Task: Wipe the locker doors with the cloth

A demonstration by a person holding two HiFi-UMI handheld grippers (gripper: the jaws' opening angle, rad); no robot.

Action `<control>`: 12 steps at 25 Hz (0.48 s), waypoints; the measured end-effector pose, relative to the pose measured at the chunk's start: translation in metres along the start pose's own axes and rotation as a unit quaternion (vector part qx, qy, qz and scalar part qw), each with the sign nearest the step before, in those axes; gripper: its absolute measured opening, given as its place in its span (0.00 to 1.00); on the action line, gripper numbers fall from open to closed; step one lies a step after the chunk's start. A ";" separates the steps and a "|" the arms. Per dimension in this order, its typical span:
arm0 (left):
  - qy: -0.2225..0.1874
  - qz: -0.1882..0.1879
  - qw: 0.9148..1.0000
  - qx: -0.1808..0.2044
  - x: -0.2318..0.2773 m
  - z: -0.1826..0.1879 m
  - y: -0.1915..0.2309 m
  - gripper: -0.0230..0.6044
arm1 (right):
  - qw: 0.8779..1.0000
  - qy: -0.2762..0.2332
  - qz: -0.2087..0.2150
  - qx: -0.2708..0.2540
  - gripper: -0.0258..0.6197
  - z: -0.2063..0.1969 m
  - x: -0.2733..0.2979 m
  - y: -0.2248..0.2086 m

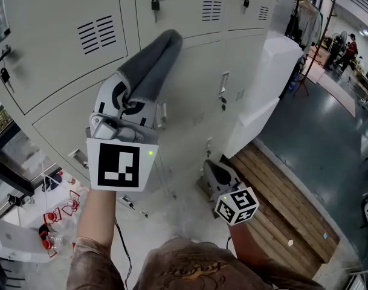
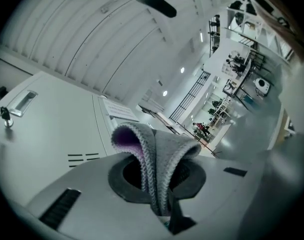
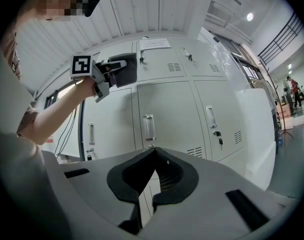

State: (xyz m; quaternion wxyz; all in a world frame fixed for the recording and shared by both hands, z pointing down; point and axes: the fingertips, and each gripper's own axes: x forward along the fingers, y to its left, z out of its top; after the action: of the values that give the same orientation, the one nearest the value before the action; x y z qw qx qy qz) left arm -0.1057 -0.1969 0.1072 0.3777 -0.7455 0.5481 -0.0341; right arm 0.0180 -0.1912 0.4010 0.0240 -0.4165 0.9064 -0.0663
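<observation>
Two rows of pale grey sheet-metal locker doors [image 1: 48,47] filled the far side: smooth painted faces, louvred vents, recessed pulls. Slatted wooden bench [image 1: 280,204] ran along the floor at right, beside the locker base.

Left gripper [image 1: 132,101] was held high at arm's reach, jaws clamped on the grey cloth [image 1: 150,65]. The cloth was folded double, with a ribbed knit edge and a purple tinge on its inner face, and it stood out past the jaw tips as a soft pad. Judged reason: the fold gives a thick wiping face and keeps hard plastic off the paint. In the right gripper view the cloth sat at an upper door, left of the one bearing a paper notice [image 3: 154,44]; contact could not be confirmed.

Right gripper [image 1: 215,173] hung low and near, jaws closed tip to tip on nothing, apparently parked clear of the wiping arm.

Small keys [image 1: 154,3] dangled in the locks, a likely snag risk.
</observation>
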 end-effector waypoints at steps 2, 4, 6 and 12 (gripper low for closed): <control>0.000 0.005 1.000 0.016 0.004 0.006 0.006 0.10 | 1.000 0.000 -0.002 0.001 0.04 0.000 0.000 -0.001; 0.002 0.005 1.000 0.026 0.009 0.006 0.010 0.10 | 1.000 0.000 -0.003 0.002 0.04 -0.001 -0.001 -0.002; 0.009 0.004 0.999 0.031 0.012 0.002 0.011 0.10 | 1.000 0.000 -0.004 0.002 0.04 -0.001 0.000 -0.002; 0.039 0.001 0.999 0.035 0.021 -0.019 0.011 0.10 | 1.000 0.000 -0.006 0.002 0.04 -0.001 0.002 -0.003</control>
State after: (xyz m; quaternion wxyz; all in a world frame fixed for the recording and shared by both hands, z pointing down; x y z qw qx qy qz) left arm -0.1149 -0.2261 0.1066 0.3822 -0.7293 0.5615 -0.0822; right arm 0.0188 -0.1945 0.4021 0.0249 -0.4219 0.9037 -0.0684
